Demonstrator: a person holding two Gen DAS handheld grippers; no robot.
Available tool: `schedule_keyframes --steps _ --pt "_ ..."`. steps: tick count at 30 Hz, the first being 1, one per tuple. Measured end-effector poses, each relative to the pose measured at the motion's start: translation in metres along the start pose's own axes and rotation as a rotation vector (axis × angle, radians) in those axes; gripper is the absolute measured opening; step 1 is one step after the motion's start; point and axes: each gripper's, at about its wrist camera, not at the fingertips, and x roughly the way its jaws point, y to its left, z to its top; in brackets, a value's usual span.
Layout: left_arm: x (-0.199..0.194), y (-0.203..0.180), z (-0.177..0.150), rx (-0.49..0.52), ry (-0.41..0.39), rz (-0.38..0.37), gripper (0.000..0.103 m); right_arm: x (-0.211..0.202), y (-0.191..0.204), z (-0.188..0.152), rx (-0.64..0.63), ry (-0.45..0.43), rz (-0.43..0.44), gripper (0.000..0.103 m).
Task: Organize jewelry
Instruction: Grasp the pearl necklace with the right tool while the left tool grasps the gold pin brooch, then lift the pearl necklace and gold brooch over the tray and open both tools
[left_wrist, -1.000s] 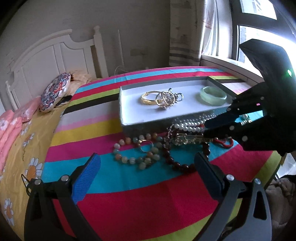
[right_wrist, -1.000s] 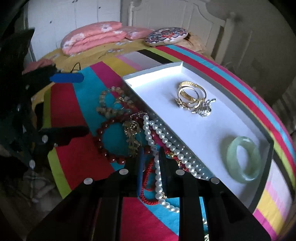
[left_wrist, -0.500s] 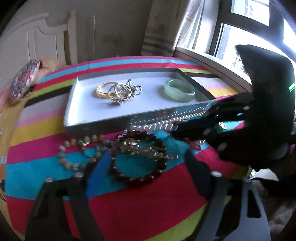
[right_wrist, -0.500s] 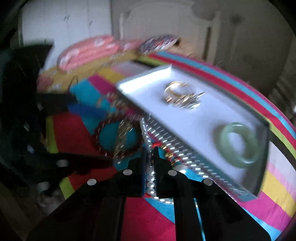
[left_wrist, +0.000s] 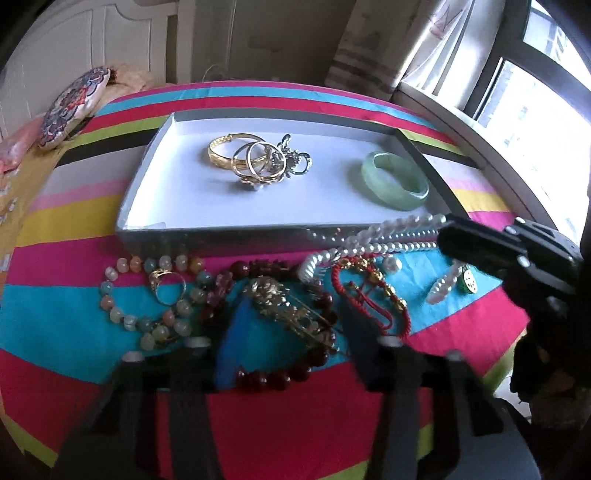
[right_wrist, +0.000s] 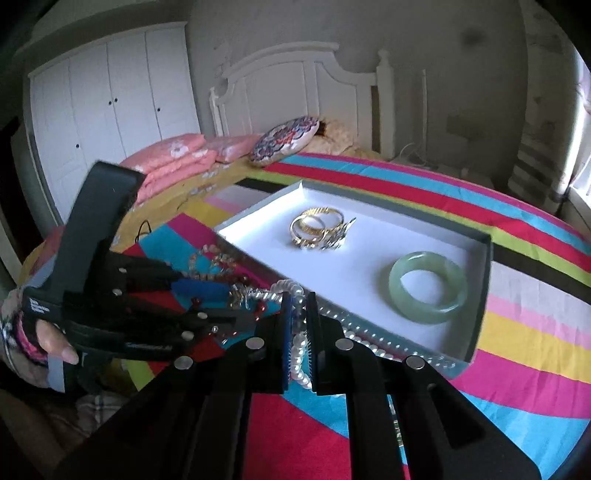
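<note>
Between right jaws, pearl necklace (right_wrist: 300, 347) lengthwise.

1. A white wardrobe (right_wrist: 110, 110) stands against the far wall.
2. A white headboard (right_wrist: 295, 85) backs the bed, with pink pillows (right_wrist: 173, 162) and a patterned cushion (right_wrist: 284, 142) by it.
3. Daylight comes through a dark-framed window (left_wrist: 535, 92); a striped curtain (left_wrist: 373, 48) hangs beside it.
</note>
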Motion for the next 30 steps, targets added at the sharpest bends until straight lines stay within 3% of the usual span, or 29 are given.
schedule_keyframes --steps 4,7,9,10,15,30 --pt "0.002 -0.010 0.000 0.056 -0.005 0.028 0.031 -0.004 -0.007 0.001 0.029 -0.016 -0.002 0.009" --pt "0.004 -0.012 0.000 0.079 -0.001 0.036 0.040 -0.002 -0.006 -0.001 0.037 -0.011 0.002 0.009" --pt "0.004 -0.011 -0.001 0.076 -0.003 0.034 0.041 0.000 -0.005 -0.001 0.039 -0.009 0.002 0.009" --pt "0.004 -0.012 -0.002 0.084 -0.007 0.040 0.033 0.000 -0.004 -0.001 0.039 -0.010 0.002 0.009" --pt "-0.003 -0.011 -0.008 0.104 -0.031 -0.002 0.020 -0.002 -0.005 0.004 0.055 -0.029 -0.013 0.009" --pt "-0.049 -0.020 -0.016 0.176 -0.163 0.023 0.020 -0.036 -0.003 0.026 0.061 -0.135 -0.091 0.009"
